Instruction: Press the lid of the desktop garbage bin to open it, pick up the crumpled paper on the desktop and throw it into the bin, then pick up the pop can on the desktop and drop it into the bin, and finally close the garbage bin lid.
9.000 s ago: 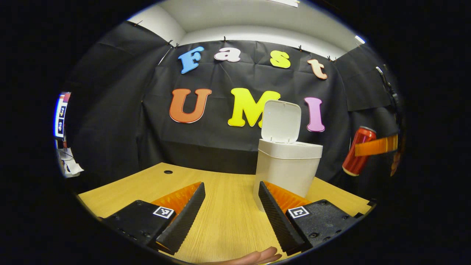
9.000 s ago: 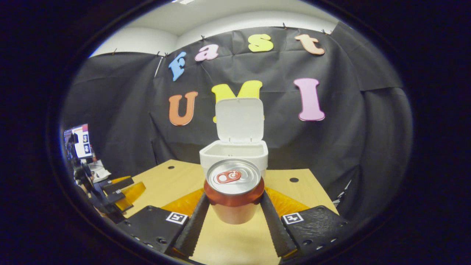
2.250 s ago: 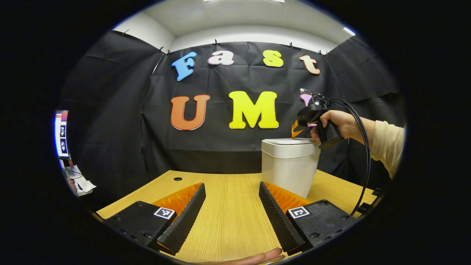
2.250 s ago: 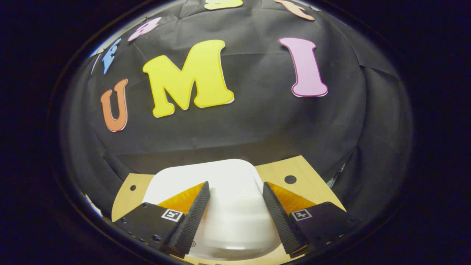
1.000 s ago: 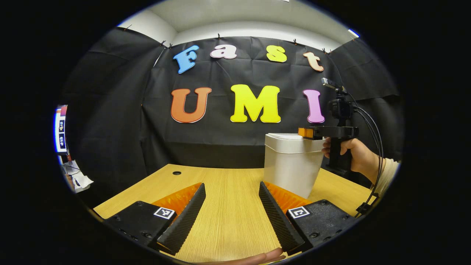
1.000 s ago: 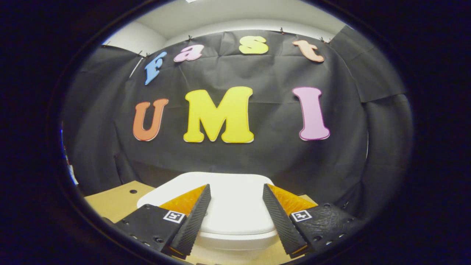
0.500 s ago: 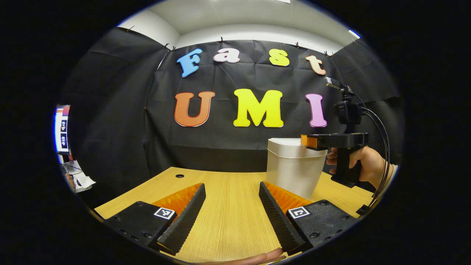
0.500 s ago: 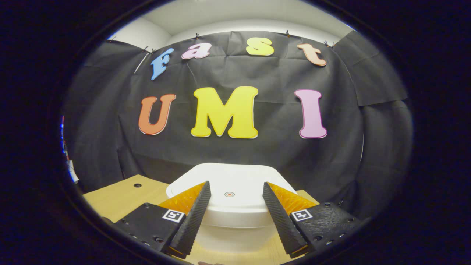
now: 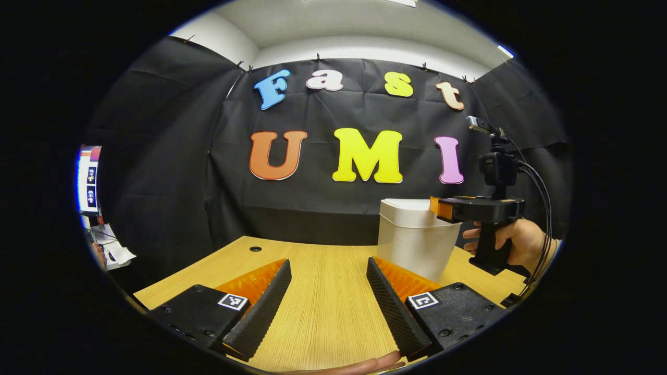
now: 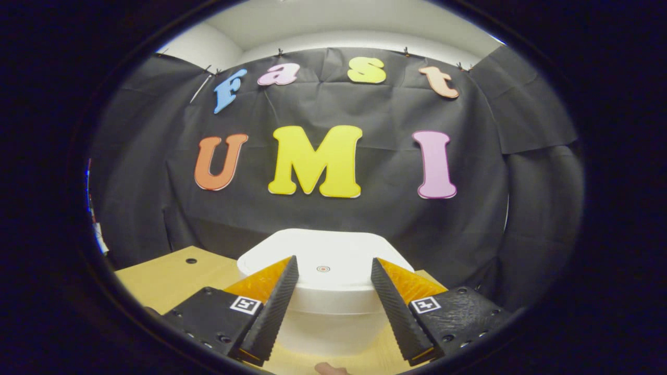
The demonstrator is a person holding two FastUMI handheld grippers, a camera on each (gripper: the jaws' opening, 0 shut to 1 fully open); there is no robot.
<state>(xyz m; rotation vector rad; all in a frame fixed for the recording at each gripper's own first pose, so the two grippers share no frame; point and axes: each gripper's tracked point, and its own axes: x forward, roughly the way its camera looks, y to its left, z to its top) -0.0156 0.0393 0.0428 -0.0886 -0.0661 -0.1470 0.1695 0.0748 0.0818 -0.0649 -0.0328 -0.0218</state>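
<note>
While the garbage bin [image 10: 333,307], a light, stiff plastic box with its lid [image 10: 325,260] down, is sitting on the desk [image 9: 323,307], the right gripper [image 10: 331,271] and left gripper [image 9: 325,276] are hovering wide-jawed, holding nothing.

Each tool has two wedge-shaped fingers with ribbed inner faces, mounted on matte blocks that carry a small square black-and-white marker and recessed screws. In the left gripper view the left tool [image 9: 327,263] sits low in the frame, and farther off the right tool [image 9: 436,207] shows a pistol-style handle, a small camera on a short mast on top, and dark cables looping down behind. The right gripper view shows the right tool's [image 10: 333,260] own fingers. The hand [image 9: 513,240] on that handle ends in a pale cream sleeve cuff.
</note>
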